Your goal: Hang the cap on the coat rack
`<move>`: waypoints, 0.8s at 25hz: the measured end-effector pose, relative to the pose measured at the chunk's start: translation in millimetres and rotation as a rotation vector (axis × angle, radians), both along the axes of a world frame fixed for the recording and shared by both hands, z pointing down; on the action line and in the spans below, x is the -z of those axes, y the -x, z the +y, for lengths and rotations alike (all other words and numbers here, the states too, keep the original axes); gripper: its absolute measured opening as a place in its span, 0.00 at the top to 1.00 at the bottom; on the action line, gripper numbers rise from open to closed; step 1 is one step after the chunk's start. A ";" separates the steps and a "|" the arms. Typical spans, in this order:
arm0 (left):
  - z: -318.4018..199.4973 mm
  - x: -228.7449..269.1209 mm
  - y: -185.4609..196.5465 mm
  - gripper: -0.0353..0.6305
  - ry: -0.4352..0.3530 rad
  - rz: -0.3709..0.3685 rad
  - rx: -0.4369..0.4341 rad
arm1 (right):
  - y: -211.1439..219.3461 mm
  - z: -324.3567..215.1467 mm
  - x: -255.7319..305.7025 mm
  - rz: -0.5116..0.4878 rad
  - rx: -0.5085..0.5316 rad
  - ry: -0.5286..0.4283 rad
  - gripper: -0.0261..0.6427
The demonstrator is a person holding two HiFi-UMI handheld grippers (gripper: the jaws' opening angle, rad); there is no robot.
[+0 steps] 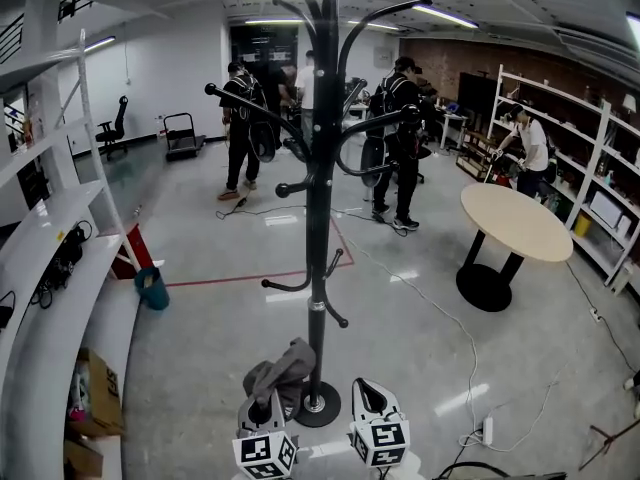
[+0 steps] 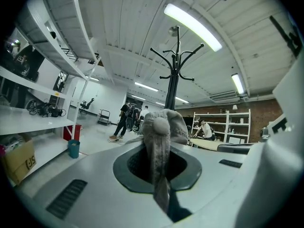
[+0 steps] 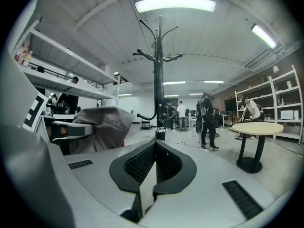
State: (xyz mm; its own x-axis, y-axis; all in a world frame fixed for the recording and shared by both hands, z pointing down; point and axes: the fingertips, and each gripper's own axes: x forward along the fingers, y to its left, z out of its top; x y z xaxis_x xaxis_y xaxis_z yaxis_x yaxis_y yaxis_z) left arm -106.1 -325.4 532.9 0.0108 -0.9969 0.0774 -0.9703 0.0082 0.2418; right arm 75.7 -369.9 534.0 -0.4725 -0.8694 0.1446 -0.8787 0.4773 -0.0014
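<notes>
At lower centre, the left gripper (image 1: 268, 408) clamps the grey cap (image 1: 283, 366); the right gripper (image 1: 372, 400) is closed and empty, near the coat rack (image 1: 322, 168).

The tall black metal coat rack (image 1: 320, 218) stands at 12 o'clock, its foot just ahead of and between the left gripper (image 1: 262, 405) and the right gripper (image 1: 372, 396). The grey cloth cap (image 1: 280, 366) sits in the left gripper's jaws, just beside the rack's foot at its 9 o'clock. The round pale table (image 1: 515, 223) is at 2 o'clock, far behind.
</notes>
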 end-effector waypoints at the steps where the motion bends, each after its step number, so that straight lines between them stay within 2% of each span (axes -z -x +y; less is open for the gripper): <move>1: -1.8 -1.2 -0.9 0.93 0.002 0.001 0.007 | 0.4 -3.0 -1.2 0.002 0.010 0.001 0.95; 15: -19.4 -1.8 4.4 0.93 0.016 -0.012 0.026 | 18.6 -25.2 -4.7 -0.006 0.058 0.019 0.95; 20: -20.1 4.1 2.5 0.93 0.010 -0.020 0.010 | 18.2 -25.5 -6.2 -0.017 0.043 0.032 0.95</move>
